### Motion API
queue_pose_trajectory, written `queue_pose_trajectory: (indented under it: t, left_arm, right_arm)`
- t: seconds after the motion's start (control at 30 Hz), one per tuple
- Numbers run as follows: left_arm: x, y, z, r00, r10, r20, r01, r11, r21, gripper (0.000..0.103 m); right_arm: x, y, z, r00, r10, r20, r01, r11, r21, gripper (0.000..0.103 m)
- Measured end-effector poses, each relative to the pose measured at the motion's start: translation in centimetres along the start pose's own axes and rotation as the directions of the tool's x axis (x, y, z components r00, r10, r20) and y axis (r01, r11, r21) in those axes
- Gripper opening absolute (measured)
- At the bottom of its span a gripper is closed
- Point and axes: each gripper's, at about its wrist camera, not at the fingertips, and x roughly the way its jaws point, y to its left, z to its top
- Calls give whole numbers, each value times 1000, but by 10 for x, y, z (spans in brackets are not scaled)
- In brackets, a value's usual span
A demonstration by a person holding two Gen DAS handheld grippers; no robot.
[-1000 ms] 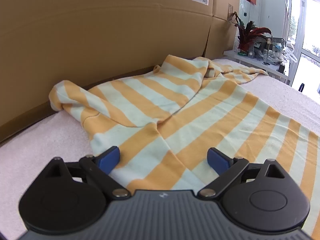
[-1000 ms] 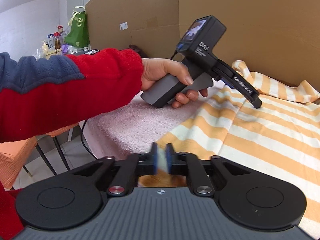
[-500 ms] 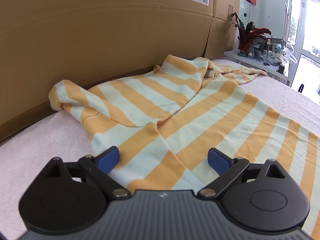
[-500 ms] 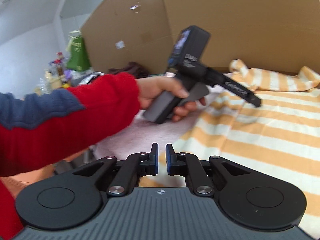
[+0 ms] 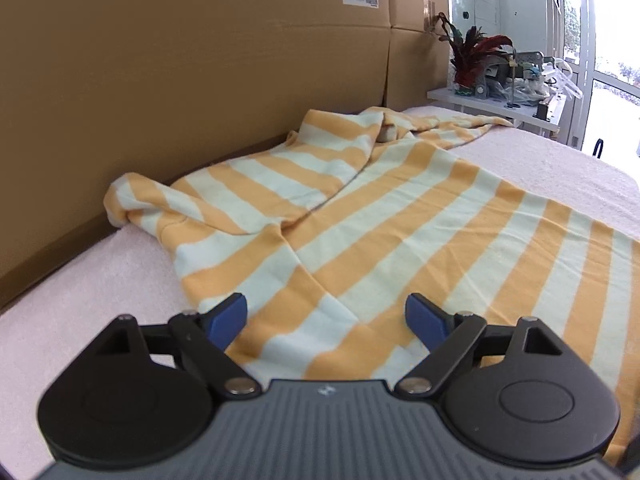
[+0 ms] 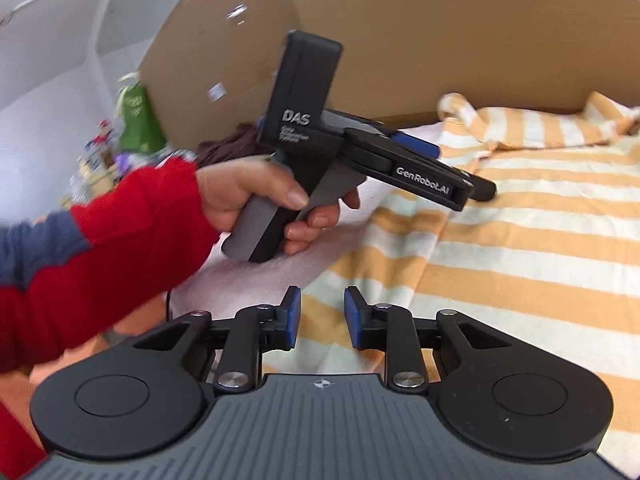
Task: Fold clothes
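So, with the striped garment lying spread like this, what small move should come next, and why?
Probably lower the left gripper onto the striped garment edge below it. Its jaws are wide and closing with nothing pinched. The right gripper is opening, empty, so neither holds cloth for a fold yet.

An improvised recording room in an office-like space. Tall brown cardboard sheets with shipping labels wall off a worktop covered in pale pink towelling. Beyond, a white shelf carries a red-leaved potted plant and small equipment beside glazed doors. A green bag sits among blurred clutter against white walls.
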Motion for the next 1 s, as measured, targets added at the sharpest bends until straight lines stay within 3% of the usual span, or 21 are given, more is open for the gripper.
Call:
queue_pose_trajectory:
  t: [0.07,0.17,0.27,0.37,0.47,0.57,0.63,0.67,0.73,0.83,1.0]
  left_arm:
    - [-5,3,4,1000,9,11,-9,1000,5,87]
    - [-2,15,20,997,40,65,-38,999,-31,87]
    - [9,28,40,992,55,110,-46,996,-82,87]
    - [38,33,50,992,89,94,-81,993,-83,87]
    - [64,37,50,994,83,66,-77,993,-87,87]
    - [76,40,51,998,56,35,-52,994,-97,88]
    - [74,41,49,998,37,46,-32,994,-104,99]
    - [73,42,48,998,25,49,-19,994,-110,99]
    - [72,44,47,999,9,50,-3,993,-120,99]
    - [72,45,46,999,0,51,6,992,-129,99]
    - [71,50,44,998,-27,62,37,987,-158,100]
  right_arm:
    - [-16,-13,6,999,-20,50,21,1000,-15,26]
    - [-37,-60,26,992,-66,107,53,992,118,27]
    - [-48,-118,49,959,-250,130,203,933,297,32]
    - [-61,-184,62,903,-412,126,298,809,506,33]
    - [-76,-253,68,838,-538,94,324,629,706,36]
    - [-75,-315,69,835,-546,61,259,489,833,36]
    - [-72,-340,67,854,-516,69,187,428,885,36]
    - [-67,-348,67,859,-508,59,174,397,901,36]
    - [-61,-353,68,864,-502,32,178,365,914,36]
    - [-42,-360,74,872,-490,21,175,351,920,36]
    - [-26,-356,87,834,-552,-7,234,341,911,37]
